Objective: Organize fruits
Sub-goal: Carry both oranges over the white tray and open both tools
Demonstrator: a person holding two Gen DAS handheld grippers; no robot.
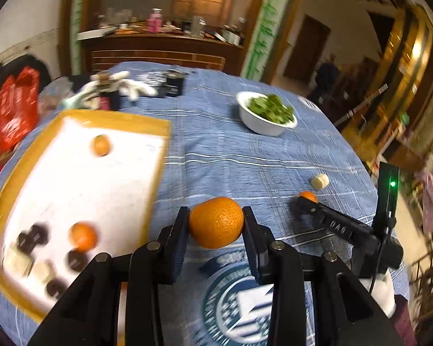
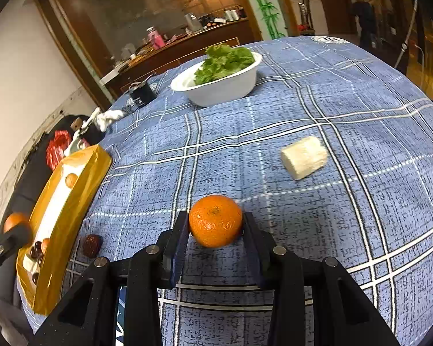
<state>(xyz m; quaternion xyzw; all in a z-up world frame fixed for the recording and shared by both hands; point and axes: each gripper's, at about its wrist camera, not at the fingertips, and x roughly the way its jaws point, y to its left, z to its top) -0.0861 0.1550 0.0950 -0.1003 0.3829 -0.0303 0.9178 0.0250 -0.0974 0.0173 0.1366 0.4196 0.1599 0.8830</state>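
Note:
My left gripper (image 1: 216, 216) is shut on an orange (image 1: 216, 226), held above the blue cloth just right of the yellow-rimmed tray (image 1: 115, 116). Two more oranges (image 1: 101, 145) (image 1: 83, 236) lie in that tray with dark round fruits (image 1: 33, 238) and pale pieces. My right gripper (image 2: 215, 216) is shut on another orange (image 2: 215, 225) low over the cloth; whether it touches the cloth I cannot tell. A pale chunk (image 2: 304, 157) lies beyond it to the right. A dark red fruit (image 2: 91, 245) sits on the cloth beside the tray (image 2: 69, 201).
A white bowl of green leaves (image 2: 216, 77) stands at the far side of the table (image 2: 360, 115). A black box (image 2: 143, 93) and white gloves (image 2: 108, 116) lie near the far left edge. A red bag (image 1: 16, 106) is beyond the tray.

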